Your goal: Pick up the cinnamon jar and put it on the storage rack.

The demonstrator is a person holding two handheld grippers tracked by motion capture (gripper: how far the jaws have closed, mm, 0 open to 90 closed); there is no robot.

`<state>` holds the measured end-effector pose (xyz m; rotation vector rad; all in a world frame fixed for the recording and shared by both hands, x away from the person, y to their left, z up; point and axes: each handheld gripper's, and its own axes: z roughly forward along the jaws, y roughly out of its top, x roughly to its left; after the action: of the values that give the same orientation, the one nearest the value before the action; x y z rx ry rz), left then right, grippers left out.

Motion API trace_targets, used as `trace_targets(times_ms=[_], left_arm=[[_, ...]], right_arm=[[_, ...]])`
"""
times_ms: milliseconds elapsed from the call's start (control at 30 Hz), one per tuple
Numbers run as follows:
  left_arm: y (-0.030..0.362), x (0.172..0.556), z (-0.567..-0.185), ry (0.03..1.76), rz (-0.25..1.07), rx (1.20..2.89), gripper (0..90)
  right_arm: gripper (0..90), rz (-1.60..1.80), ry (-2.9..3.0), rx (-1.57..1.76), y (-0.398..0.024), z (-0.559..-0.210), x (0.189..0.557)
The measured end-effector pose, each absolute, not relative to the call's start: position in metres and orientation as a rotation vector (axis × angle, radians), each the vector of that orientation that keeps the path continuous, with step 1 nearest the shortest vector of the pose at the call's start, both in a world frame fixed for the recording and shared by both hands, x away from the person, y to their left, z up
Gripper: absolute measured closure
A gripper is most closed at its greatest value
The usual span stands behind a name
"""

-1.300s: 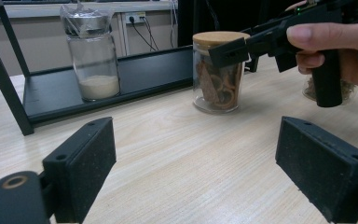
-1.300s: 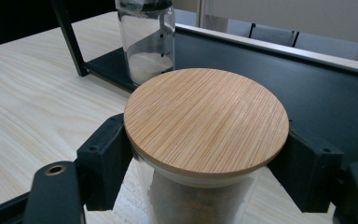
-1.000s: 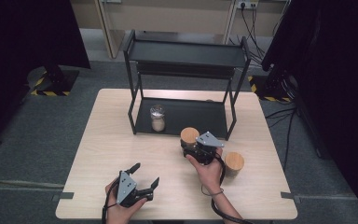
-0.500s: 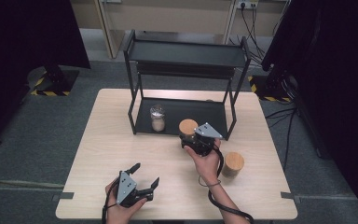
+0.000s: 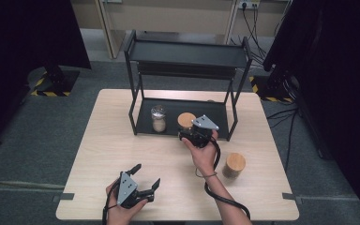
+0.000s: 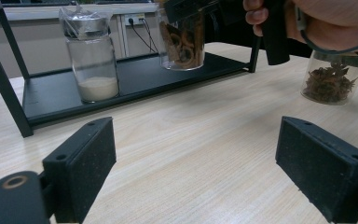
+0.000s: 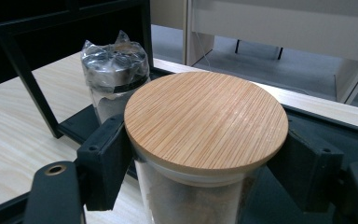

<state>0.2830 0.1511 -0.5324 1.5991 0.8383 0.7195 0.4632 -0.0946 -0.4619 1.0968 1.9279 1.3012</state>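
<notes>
Nearest to the person, the left gripper (image 5: 143, 185) rests low over the table (image 5: 103, 154) with its jaws wide apart and nothing between them. In the left gripper view the two black pads (image 6: 81, 161) stand far from each other above bare wood.

A little farther, the right gripper (image 5: 187, 135) is closed on a glass jar with a round wooden lid (image 7: 206, 120). The pads press the glass just under the lid, one on each side. The jar (image 6: 182, 39) sits over the front part of the lower shelf (image 5: 215, 117) of the black rack (image 5: 187, 54), near its middle. I cannot tell for sure if its bottom already touches the shelf or is just above it.

To do this step well, I think the jar should stay upright and go down slowly until the bottom lies flat on the shelf. The jaws should open only after that, and the hand should keep away from the right post (image 5: 232, 115) of the rack. The grip is high on the glass, so a quick move could tilt it.

On the same shelf, to the left and apart, stands a jar with white powder (image 5: 158, 118), its top wrapped in clear film. A second wooden-lid jar (image 5: 235, 164) waits on the table at the right, well apart from the rack.

The hand hides the lower part of the held jar in the high view, and the right gripper view cuts its base. The contents look brown and curled, but I cannot name them surely.
</notes>
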Motion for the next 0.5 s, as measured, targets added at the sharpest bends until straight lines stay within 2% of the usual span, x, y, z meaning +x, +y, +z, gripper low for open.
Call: trace_targets(times_ms=[500], left_arm=[[0.151,0.283,-0.532,0.837,0.719,1.598,11.7]], right_arm=[[26.2,1.288,1.921,1.158,-0.09,-0.466,0.49]])
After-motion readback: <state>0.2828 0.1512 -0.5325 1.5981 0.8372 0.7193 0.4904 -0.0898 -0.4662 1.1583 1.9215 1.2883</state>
